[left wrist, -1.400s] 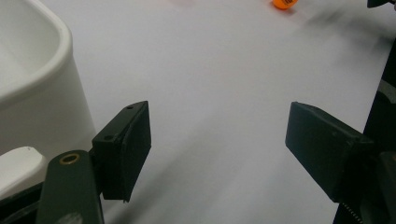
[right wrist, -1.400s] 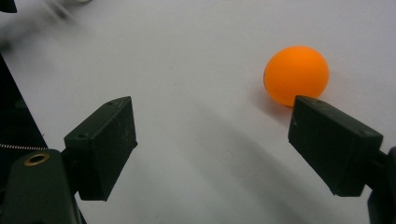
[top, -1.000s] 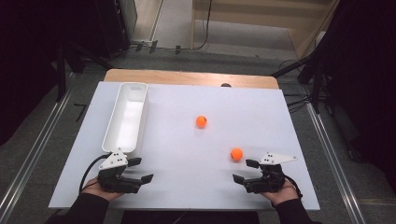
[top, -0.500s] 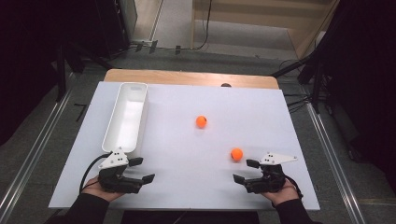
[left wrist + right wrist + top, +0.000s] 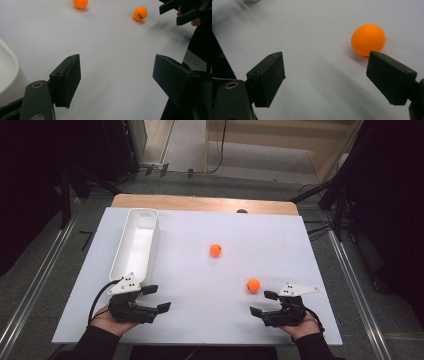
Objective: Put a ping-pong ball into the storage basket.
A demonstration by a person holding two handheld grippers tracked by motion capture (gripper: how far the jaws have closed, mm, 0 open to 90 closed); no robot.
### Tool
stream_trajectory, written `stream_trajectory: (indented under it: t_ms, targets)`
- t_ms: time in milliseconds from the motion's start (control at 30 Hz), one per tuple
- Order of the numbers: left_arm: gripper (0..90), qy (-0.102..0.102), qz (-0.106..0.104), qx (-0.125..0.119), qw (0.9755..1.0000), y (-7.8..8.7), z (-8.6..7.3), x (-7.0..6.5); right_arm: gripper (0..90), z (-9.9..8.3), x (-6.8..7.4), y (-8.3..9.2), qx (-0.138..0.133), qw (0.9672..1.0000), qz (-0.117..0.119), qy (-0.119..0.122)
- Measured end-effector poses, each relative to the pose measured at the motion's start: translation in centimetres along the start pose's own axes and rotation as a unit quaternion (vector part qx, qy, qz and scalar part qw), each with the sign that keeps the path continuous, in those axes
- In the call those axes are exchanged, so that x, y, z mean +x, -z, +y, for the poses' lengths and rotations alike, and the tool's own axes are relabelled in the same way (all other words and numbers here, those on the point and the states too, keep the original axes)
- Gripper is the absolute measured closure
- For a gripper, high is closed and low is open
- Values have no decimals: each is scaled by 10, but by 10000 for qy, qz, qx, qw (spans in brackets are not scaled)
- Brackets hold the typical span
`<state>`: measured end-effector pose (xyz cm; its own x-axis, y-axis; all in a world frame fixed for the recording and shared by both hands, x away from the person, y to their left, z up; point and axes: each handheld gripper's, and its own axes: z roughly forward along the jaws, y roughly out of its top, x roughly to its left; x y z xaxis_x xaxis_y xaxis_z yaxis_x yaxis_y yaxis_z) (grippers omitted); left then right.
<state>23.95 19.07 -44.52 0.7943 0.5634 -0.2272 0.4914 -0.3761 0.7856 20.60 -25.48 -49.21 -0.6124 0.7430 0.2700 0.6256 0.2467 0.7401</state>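
1. While the right gripper (image 5: 263,303) rests low on the worktop (image 5: 190,270) with its jaws spread wide and nothing between them, the near orange ball (image 5: 368,39) sits just beyond the tip of one jaw, off the centre line; a straight push forward would likely knock the ball with that jaw and send it rolling.
2. Because the ball is round, light and smooth, closing the jaws off-centre could squeeze it out sideways rather than trap it.
3. Farther out from both pairs of jaws lies the far orange ball (image 5: 215,250), well apart from the first; a nudged ball could roll toward it or off the worktop's edge.
4. Over on the other side, the left gripper (image 5: 156,298) also has its jaws apart and empty, with the white tray (image 5: 132,251) just beside one jaw; a careless swing could bump the tray's corner and shift it.
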Motion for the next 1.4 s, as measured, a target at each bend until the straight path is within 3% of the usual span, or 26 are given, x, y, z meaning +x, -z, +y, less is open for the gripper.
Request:
stream_trajectory:
  t_ms: [467, 1133, 1400]
  targets:
    - [230, -1, -57, 90, 9999, -10, 13, -5, 137, 0, 0, 1, 3, 10000, -17, 19]
    - [218, -30, -179, 29, 9998, -26, 33, -7, 136, -1, 1, 1, 52, 10000, -19, -1]
    - [202, -16, -124, 47, 9999, -32, 39, -5, 136, -1, 1, 1, 66, 10000, -20, -8]
